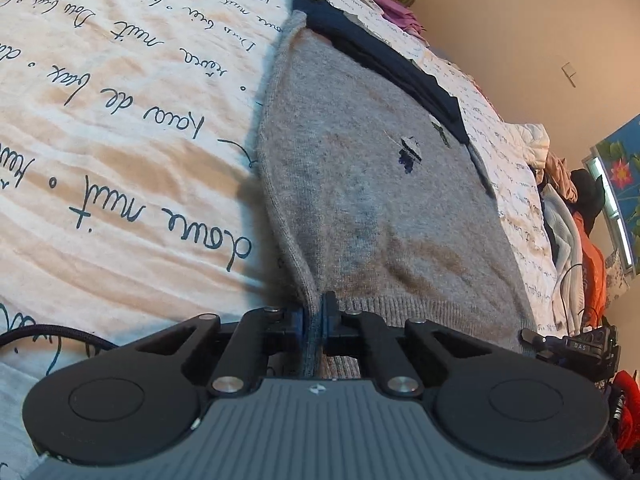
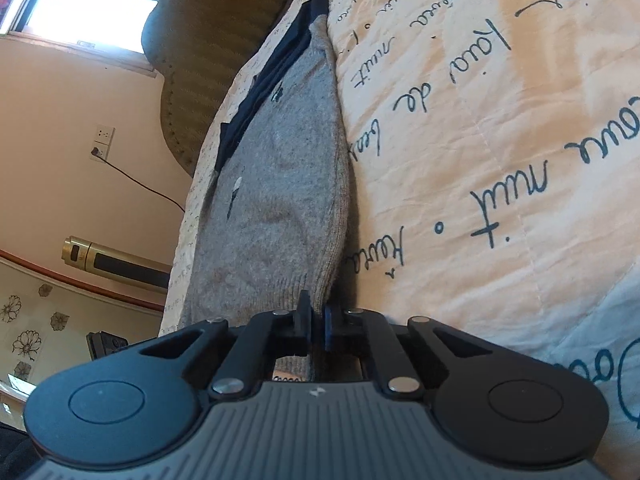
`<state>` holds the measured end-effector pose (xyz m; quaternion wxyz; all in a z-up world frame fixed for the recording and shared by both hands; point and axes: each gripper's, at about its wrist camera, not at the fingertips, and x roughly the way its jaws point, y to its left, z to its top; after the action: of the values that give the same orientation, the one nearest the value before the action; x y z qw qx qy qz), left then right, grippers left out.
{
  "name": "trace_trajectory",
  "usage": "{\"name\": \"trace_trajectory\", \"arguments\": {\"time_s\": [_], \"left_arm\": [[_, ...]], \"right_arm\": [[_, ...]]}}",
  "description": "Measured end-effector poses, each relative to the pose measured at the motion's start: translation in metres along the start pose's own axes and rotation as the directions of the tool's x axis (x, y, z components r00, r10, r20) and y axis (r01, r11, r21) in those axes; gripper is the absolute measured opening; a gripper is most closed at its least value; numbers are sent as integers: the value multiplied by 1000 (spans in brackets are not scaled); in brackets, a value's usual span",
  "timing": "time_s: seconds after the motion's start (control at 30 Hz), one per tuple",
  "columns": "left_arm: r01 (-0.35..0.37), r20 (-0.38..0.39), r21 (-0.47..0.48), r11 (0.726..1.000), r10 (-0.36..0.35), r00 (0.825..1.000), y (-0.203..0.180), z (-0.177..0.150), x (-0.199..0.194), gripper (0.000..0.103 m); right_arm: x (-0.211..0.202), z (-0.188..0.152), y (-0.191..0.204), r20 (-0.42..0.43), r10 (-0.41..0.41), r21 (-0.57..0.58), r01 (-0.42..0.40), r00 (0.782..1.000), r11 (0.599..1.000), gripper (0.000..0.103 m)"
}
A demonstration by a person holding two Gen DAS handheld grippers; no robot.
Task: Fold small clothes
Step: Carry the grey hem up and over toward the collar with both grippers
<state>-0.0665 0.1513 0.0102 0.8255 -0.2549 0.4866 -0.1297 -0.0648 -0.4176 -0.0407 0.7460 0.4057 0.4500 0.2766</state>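
A small grey knit sweater (image 1: 376, 200) with a dark navy collar band (image 1: 384, 56) and a small embroidered mark lies stretched out on the bed. My left gripper (image 1: 316, 312) is shut on the ribbed hem at one near corner. My right gripper (image 2: 316, 316) is shut on the hem at the other near corner of the grey sweater (image 2: 280, 184). The sweater runs away from both grippers, its navy band (image 2: 280, 60) at the far end. The right gripper's body (image 1: 572, 346) shows at the right edge of the left wrist view.
The bed has a pale quilt (image 1: 120, 120) printed with dark handwriting. A pile of other clothes (image 1: 576, 240) lies at the bed's far right side. A brown cushion (image 2: 224, 40) sits at the head, and a wall socket with a cable (image 2: 102, 144) is beside the bed.
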Motion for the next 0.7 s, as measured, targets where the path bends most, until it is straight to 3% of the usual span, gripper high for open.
{"name": "trace_trajectory", "arguments": {"time_s": [0.13, 0.33, 0.47, 0.7], "left_arm": [[74, 5, -60, 995, -74, 997, 3, 12, -6, 4], [188, 78, -86, 978, -182, 980, -6, 55, -21, 6], [231, 147, -72, 970, -219, 965, -15, 100, -19, 6], [260, 219, -44, 965, -245, 944, -32, 193, 14, 6]], "right_arm": [[-6, 7, 13, 36, 66, -13, -66, 997, 998, 5], [-8, 41, 42, 109, 183, -66, -176, 977, 982, 5], [2, 83, 65, 153, 257, -121, -240, 954, 963, 5], [41, 177, 86, 218, 311, -161, -280, 925, 946, 5]]}}
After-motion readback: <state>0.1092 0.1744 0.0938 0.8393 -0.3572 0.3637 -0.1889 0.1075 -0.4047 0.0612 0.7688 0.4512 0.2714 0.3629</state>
